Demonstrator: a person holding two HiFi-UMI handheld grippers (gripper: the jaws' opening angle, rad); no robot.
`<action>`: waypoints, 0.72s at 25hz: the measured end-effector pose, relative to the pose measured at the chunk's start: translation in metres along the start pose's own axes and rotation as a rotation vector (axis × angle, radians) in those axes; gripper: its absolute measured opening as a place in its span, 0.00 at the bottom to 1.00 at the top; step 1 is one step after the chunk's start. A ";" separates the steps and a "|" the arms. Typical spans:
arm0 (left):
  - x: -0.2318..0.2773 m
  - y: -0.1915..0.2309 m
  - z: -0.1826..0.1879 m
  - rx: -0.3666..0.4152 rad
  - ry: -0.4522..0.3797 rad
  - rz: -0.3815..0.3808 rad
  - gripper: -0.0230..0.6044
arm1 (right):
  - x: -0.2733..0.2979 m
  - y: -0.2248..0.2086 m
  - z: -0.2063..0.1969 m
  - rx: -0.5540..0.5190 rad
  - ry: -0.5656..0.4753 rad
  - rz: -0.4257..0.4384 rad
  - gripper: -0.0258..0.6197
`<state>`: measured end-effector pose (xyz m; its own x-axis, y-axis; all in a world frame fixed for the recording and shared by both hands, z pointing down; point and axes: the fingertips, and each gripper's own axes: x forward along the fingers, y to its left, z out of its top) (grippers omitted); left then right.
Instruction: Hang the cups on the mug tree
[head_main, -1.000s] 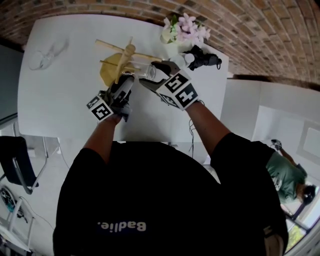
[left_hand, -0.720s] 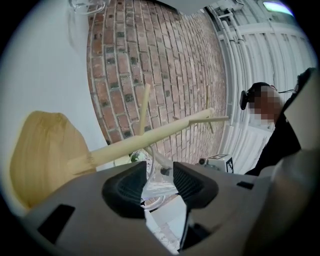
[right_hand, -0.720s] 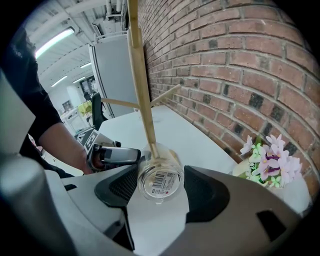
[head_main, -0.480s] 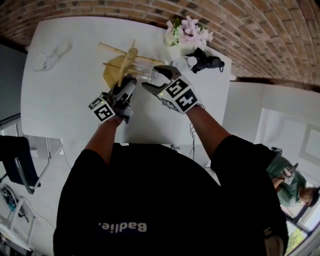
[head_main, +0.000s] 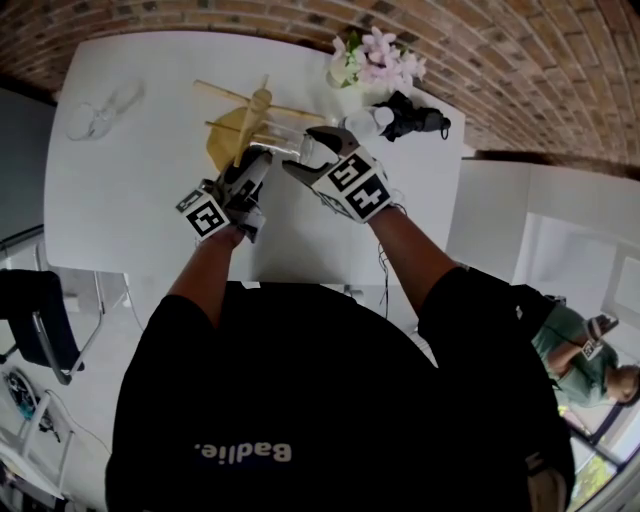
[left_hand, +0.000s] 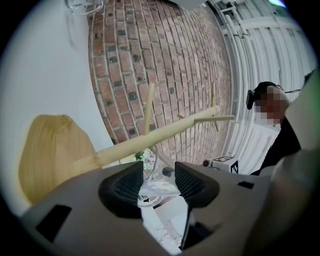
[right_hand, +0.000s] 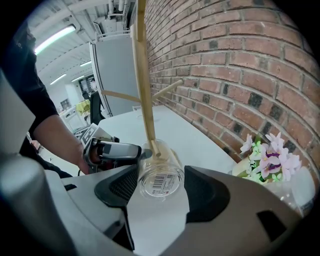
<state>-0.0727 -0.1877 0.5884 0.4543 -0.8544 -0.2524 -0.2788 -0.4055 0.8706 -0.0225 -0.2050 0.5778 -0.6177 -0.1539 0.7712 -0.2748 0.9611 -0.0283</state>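
Right tool (right_hand: 161, 171) grips sideways cup (right_hand: 161, 182), base nearest; left tool (left_hand: 159, 171) opening, seemingly round handle (left_hand: 148, 200).

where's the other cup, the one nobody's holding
Head view: the other glass cup sits near the table's far-left corner, well left of the mug tree.

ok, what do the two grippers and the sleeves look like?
Left gripper: grey body, black ribbed pads. Right gripper: same build, paler shell. Each carries a white cube with black square markers. Black short-sleeved T-shirt.
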 end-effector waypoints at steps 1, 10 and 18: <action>0.000 0.000 0.000 0.000 -0.001 0.003 0.33 | 0.000 0.000 0.000 -0.001 -0.002 -0.001 0.52; -0.004 -0.003 0.004 0.017 0.004 0.037 0.34 | 0.004 -0.001 0.000 -0.031 -0.005 -0.029 0.52; -0.014 -0.005 0.009 0.046 0.019 0.078 0.34 | 0.003 -0.003 0.003 -0.047 -0.022 -0.054 0.52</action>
<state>-0.0851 -0.1770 0.5839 0.4455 -0.8777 -0.1765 -0.3522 -0.3531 0.8668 -0.0256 -0.2086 0.5781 -0.6191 -0.2098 0.7568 -0.2733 0.9610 0.0428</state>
